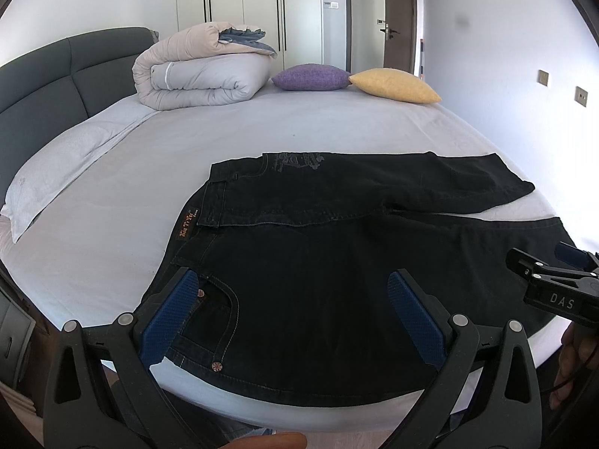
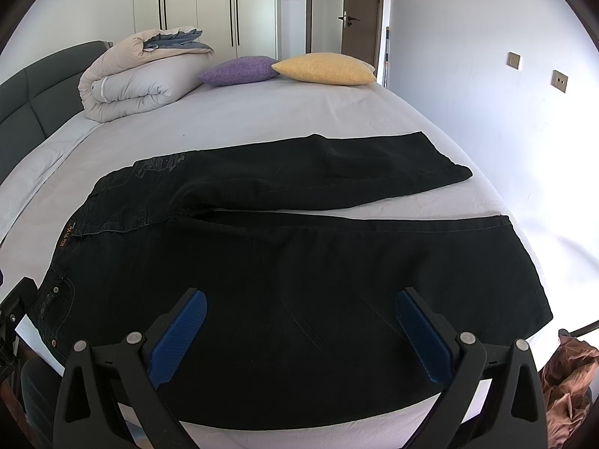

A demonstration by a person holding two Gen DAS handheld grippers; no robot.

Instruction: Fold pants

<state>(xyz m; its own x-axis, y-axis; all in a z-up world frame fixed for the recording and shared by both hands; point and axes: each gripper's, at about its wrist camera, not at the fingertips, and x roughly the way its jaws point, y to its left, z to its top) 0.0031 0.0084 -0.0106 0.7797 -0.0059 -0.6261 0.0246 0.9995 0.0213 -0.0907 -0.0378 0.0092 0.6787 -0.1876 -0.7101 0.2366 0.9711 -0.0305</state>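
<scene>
Black denim pants (image 1: 337, 262) lie flat and spread on the bed (image 1: 149, 194), along its near edge, waistband toward the headboard side and both legs running toward the opposite side. The legs are parted in a narrow V with a strip of pale sheet visible between them; the far leg ends in a straight hem short of the bed's far side edge, and the near leg's hem lies close to the near corner. The fabric is dark, matte and heavy-looking, with contrast stitching along seams, round metal rivets at the curved front pocket, a small tan label with orange lettering at the waistband, and a faint grey embroidered motif on the far hip. The left gripper (image 1: 292, 280) hovers over the waist and pocket area with its jaws spread wide and nothing between them; its fingers (image 1: 168, 318) are black with ribbed blue pads. The right gripper (image 2: 299, 299) hovers over the near leg, likewise spread wide and holding nothing, with the same blue textured pads. The bed sheet is smooth and pale lavender-grey, lightly creased. At the far edge rest a rolled, puffy quilt (image 1: 202, 71) in beige and white, a purple cushion (image 1: 310, 76) and a yellow cushion (image 1: 393, 84), both coarse-woven and lens-shaped. A padded dark grey headboard (image 1: 45, 86) bounds the head end.
</scene>
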